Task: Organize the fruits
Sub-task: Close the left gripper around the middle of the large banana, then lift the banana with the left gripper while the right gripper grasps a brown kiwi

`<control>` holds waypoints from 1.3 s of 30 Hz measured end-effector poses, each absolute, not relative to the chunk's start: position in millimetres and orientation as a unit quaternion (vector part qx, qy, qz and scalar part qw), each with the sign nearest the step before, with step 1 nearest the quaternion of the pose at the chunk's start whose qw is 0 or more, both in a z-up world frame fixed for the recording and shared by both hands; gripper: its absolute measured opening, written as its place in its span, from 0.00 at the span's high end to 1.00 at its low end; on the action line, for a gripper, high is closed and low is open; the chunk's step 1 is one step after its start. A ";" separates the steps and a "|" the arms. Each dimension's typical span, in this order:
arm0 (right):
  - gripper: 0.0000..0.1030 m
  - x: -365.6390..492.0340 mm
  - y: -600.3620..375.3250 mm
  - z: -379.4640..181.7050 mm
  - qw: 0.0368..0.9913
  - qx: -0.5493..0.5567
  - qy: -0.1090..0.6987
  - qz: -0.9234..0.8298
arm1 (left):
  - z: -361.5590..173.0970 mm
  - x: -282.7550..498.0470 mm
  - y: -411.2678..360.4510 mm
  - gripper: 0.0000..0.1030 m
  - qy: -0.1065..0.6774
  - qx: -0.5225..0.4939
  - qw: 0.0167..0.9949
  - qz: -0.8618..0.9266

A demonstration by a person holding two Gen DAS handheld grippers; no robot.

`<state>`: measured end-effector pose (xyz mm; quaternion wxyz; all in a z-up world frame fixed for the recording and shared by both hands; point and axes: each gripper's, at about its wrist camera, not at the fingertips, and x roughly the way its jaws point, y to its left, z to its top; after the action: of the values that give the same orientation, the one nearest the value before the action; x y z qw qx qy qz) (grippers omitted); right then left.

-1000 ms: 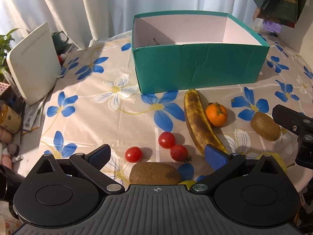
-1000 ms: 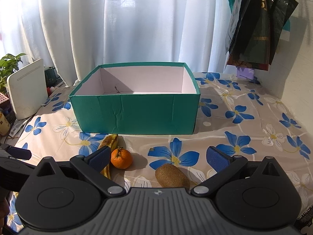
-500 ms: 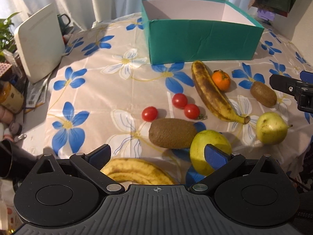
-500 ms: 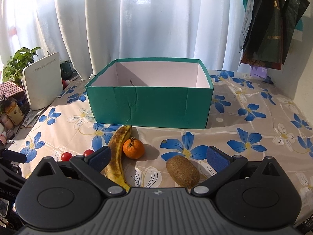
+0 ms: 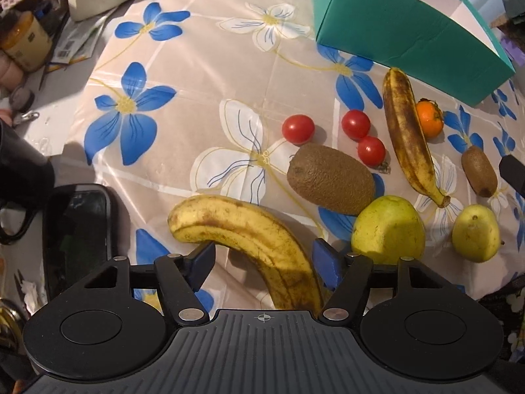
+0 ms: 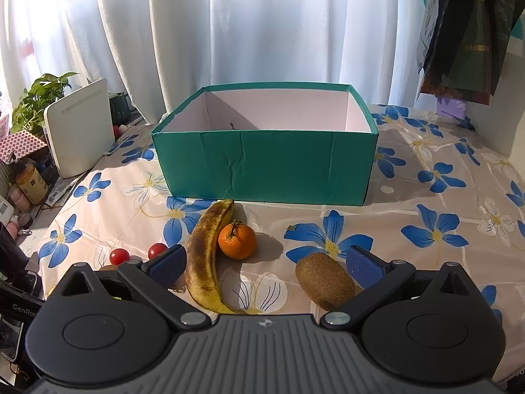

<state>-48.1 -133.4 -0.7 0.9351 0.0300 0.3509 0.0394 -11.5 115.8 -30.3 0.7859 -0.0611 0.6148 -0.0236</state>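
Observation:
My left gripper point(image 5: 264, 262) is open above the near table edge, its blue pads on either side of a yellow banana point(image 5: 249, 233), not closed on it. Beyond lie a large kiwi point(image 5: 329, 179), two green pears point(image 5: 388, 229) point(image 5: 475, 233), three cherry tomatoes point(image 5: 298, 128), a spotted banana point(image 5: 407, 131), a tangerine point(image 5: 429, 119) and a small kiwi point(image 5: 479, 170). The empty teal box point(image 5: 410, 36) stands behind. My right gripper point(image 6: 265, 266) is open and empty, above the spotted banana point(image 6: 203, 256), tangerine point(image 6: 237, 241) and small kiwi point(image 6: 325, 280); the box point(image 6: 265, 164) is ahead.
A white router point(image 6: 78, 128), a plant point(image 6: 36, 98), jars point(image 6: 31, 184) and clutter stand at the table's left. A black phone point(image 5: 77, 229) and dark mug point(image 5: 23, 180) lie left of my left gripper. Dark bags point(image 6: 469, 29) hang at the right.
My left gripper has pulled back toward the near edge and tilted down; the yellow banana and pears came into view and the banana now lies between its pads. My right gripper has drawn back and risen slightly.

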 end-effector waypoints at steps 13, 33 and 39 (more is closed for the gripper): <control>0.00 -42.7 -133.3 -2.5 0.934 0.037 0.353 0.044 | -48.4 8.9 116.9 0.34 0.681 -0.117 0.722 -0.040; 0.00 -38.8 -148.3 -8.2 0.930 0.037 0.365 0.021 | -29.8 6.9 114.8 0.62 0.649 -0.100 0.752 -0.060; 0.00 -39.2 -158.1 -12.0 0.927 0.030 0.375 0.001 | -4.9 9.0 108.7 0.62 0.612 -0.079 0.783 -0.078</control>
<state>-39.2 -158.1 -12.0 0.9266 0.0296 0.3749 0.0009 9.0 108.7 -4.9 0.7826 -0.0794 0.6125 -0.0781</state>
